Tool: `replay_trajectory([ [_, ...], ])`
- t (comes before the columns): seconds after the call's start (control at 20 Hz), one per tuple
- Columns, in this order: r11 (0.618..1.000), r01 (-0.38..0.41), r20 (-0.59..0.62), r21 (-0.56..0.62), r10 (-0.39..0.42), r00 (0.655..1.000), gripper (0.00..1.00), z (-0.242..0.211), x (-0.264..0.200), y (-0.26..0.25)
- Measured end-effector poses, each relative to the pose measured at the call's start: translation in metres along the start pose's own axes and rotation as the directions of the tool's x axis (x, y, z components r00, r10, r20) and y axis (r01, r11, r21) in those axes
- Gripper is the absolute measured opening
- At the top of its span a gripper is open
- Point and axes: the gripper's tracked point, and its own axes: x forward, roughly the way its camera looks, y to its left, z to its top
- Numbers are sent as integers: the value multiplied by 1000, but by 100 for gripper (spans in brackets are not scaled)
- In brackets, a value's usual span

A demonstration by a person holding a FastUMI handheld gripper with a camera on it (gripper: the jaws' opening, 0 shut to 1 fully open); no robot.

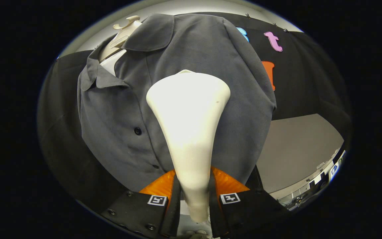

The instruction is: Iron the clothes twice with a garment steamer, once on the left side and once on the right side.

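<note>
So, I've got the gripper (193, 199) clamped on the steamer (188, 126), both fingers (169, 202) pressing its narrow neck from either side. Its long axis runs straight ahead from the fingers and flares into the wide head at the far end.

The shirt (118, 126) hangs on a dummy (124, 31) right beyond that head, front facing me. What matters here: the head sits off the button line, over the panel on the side away from the open collar, up around chest level. I can't tell if the face is actually touching the cloth or just close, since the head hides its own edge.

My read is this side gets stroked along the panel, then I'd shift across the buttons (138, 131) for the other side.
</note>
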Motion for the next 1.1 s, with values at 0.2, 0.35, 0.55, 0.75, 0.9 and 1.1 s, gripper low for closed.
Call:
replay_trajectory([
  [0.2, 1000, -7, -31, -5, 7, 1000, 45, -13, 3, -2],
  [0.35, 1000, -10, -55, -9, 9, 998, 45, -22, 6, -5],
  [0.55, 1000, -6, -93, -10, 5, 996, 45, -40, 10, -11],
  [0.75, 1000, 2, -127, -7, -3, 992, 45, -58, 11, -24],
  [0.9, 1000, 10, -156, -2, -10, 988, 45, -73, 18, -28],
  [1.1, 1000, 27, -204, 7, -25, 979, 45, -98, 30, -30],
])
